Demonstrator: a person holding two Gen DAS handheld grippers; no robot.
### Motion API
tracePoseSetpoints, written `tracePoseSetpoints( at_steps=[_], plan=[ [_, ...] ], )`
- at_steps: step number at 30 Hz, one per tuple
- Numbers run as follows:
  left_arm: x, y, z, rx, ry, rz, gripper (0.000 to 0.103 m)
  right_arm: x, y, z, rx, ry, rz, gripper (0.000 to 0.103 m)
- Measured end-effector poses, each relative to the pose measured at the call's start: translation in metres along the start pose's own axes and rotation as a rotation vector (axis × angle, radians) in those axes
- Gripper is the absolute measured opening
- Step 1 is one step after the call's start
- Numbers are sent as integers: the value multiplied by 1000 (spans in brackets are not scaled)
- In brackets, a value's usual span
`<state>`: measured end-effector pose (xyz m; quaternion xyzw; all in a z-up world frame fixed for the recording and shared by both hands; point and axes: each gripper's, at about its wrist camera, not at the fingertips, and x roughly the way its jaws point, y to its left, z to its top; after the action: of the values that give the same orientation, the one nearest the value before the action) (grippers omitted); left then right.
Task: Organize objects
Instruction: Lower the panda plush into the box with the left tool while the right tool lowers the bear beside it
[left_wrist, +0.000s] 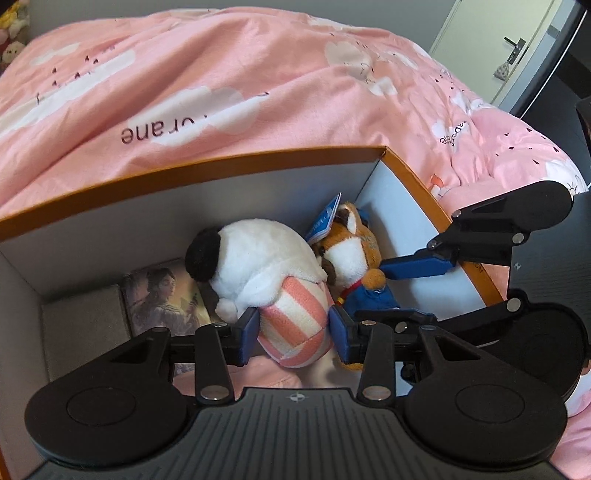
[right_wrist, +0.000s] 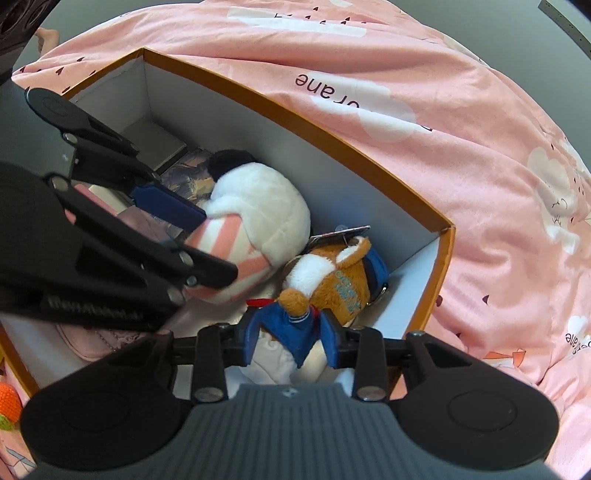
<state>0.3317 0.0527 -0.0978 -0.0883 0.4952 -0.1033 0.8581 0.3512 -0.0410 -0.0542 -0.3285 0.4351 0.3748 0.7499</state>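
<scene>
Inside the orange box (left_wrist: 207, 162), my left gripper (left_wrist: 293, 332) was closed on the white plush's (left_wrist: 258, 258) pink-striped end. Just right of it, touching, lay the brown fox plush (right_wrist: 332, 280), my right gripper (right_wrist: 290, 341) clamped narrowly on its blue clothing.

Panda plush (left_wrist: 258, 258) left of fox plush (left_wrist: 354, 254), both in box (left_wrist: 184, 177) on bed (left_wrist: 221, 74).

— What carries it all?
— A bed, under a pink quilt (left_wrist: 258, 74) with white clouds.
— And directly on the quilt?
— An orange box (right_wrist: 436, 273), open. An orange ball (right_wrist: 7, 402) lies beside it.
</scene>
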Motion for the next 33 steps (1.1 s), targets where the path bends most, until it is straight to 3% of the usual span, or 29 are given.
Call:
tracePoseSetpoints(
  at_steps=[9, 16, 20, 22, 27, 33],
  plan=[
    [10, 7, 1, -27, 72, -16, 52, 2, 1, 0, -18, 16, -3, 40],
    [7, -24, -6, 181, 51, 117, 51, 8, 13, -4, -133, 31, -59, 41],
    [12, 6, -2, 15, 116, -27, 52, 8, 13, -8, -150, 22, -65, 41],
    [9, 14, -3, 1, 115, -66, 52, 4, 8, -7, -119, 5, -45, 39],
    [9, 16, -6, 41, 159, -68, 50, 1, 2, -5, -61, -38, -9, 34],
    [7, 30, -6, -154, 171, -88, 45, -5, -9, -6, 25, -79, 46, 30]
  ],
)
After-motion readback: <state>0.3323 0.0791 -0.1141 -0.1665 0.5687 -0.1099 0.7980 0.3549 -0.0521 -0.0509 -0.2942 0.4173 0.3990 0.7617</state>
